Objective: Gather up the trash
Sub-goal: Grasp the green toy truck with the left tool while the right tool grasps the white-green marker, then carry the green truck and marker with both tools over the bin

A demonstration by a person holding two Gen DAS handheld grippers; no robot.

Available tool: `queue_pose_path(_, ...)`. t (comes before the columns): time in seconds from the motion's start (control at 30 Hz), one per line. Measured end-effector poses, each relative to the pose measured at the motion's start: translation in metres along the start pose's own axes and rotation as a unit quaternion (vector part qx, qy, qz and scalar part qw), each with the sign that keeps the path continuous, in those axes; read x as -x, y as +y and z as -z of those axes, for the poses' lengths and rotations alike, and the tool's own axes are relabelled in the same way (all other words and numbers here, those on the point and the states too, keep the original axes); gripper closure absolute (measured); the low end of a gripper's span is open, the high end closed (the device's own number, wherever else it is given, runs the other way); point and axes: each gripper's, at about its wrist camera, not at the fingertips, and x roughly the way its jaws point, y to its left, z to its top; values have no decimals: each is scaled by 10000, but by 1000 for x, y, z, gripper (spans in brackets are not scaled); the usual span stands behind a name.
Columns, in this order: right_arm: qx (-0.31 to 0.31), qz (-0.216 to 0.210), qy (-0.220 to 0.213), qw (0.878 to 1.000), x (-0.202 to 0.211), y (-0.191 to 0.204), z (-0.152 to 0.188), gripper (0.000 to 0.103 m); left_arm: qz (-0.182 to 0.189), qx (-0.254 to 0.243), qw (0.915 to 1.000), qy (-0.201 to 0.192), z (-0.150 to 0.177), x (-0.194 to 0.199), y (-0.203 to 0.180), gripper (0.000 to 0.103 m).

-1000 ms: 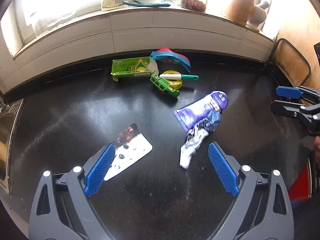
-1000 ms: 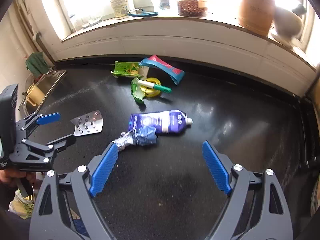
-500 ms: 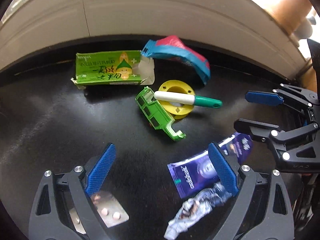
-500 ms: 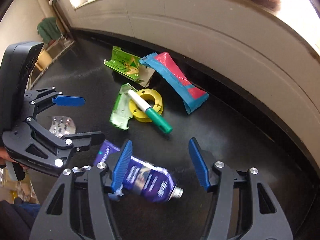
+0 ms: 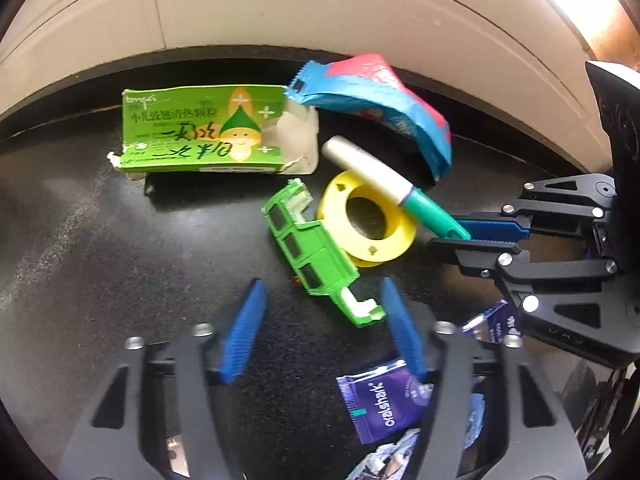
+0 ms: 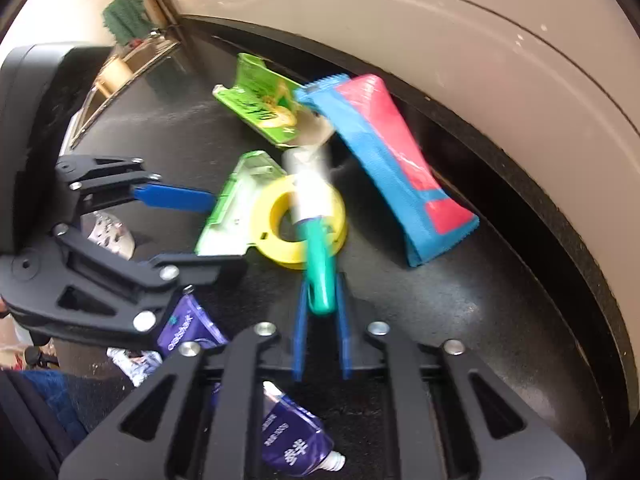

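On the black counter lie a green toy truck body [image 5: 316, 256], a yellow ring [image 5: 366, 220] and a white marker with a green cap [image 5: 390, 186]. My right gripper [image 6: 321, 298] is shut on the marker's green cap [image 6: 318, 276]; the marker lies across the yellow ring [image 6: 300, 222]. My left gripper [image 5: 320, 320] is open, its blue pads either side of the truck's near end. It shows in the right wrist view [image 6: 192, 232] beside the truck [image 6: 236, 208]. A purple toothpaste tube [image 5: 384, 400] lies under both grippers.
A green medicine box [image 5: 204, 128] and a blue-and-red wrapper [image 5: 380, 100] lie at the back by the tiled wall [image 5: 320, 12]. A blister pack [image 6: 108, 232] and crumpled foil [image 5: 384, 458] lie nearer. A sink [image 6: 124, 64] is far left.
Both grippers moved forward to the pile. The right gripper closed on the marker's green cap and turned it. The left gripper narrowed around the green truck.
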Motion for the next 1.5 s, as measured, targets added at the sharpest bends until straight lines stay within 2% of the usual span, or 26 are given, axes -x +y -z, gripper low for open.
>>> queue_pose_path(0.03,-33,-9,-27,10000,3,2,2,90,71,21,10000,8,0,0,-1,65)
queue_pose_path(0.1,-101,40,-83,9999,9,4,6,90,98,15,10000,2,2,1,-3,74)
queue_pose_path(0.13,-143,65,-115,9998,14,6,8,90,111,-11,9999,-8,3,2,-4,86)
queue_pose_path(0.23,-327,144,-253,9990,29,13,16,90,124,-77,9998,-95,11,12,-6,90)
queue_pose_path(0.47,-800,405,-650,9938,75,37,36,90,-41,-259,9988,-420,40,52,-12,91)
queue_pose_path(0.63,-1209,488,-964,9868,107,74,67,90,-309,-342,9964,-709,80,91,-12,91)
queue_pose_path(0.83,-1387,488,-1016,9839,123,130,99,90,-459,-389,9950,-795,133,137,9,91)
queue_pose_path(1.0,-1333,496,-935,9854,119,168,110,90,-457,-124,9956,-811,174,162,31,91)
queue_pose_path(1.1,-1229,447,-907,9873,113,188,105,90,-510,-46,9948,-876,193,176,45,91)
queue_pose_path(1.27,-659,307,-914,9932,102,239,77,90,-755,224,9900,-1171,223,208,76,91)
queue_pose_path(1.43,-41,-87,-899,9959,81,308,38,90,-1135,832,9796,-1432,267,247,122,91)
queue_pose_path(1.5,365,-308,-810,9956,67,350,22,90,-1336,1110,9735,-1490,291,262,144,91)
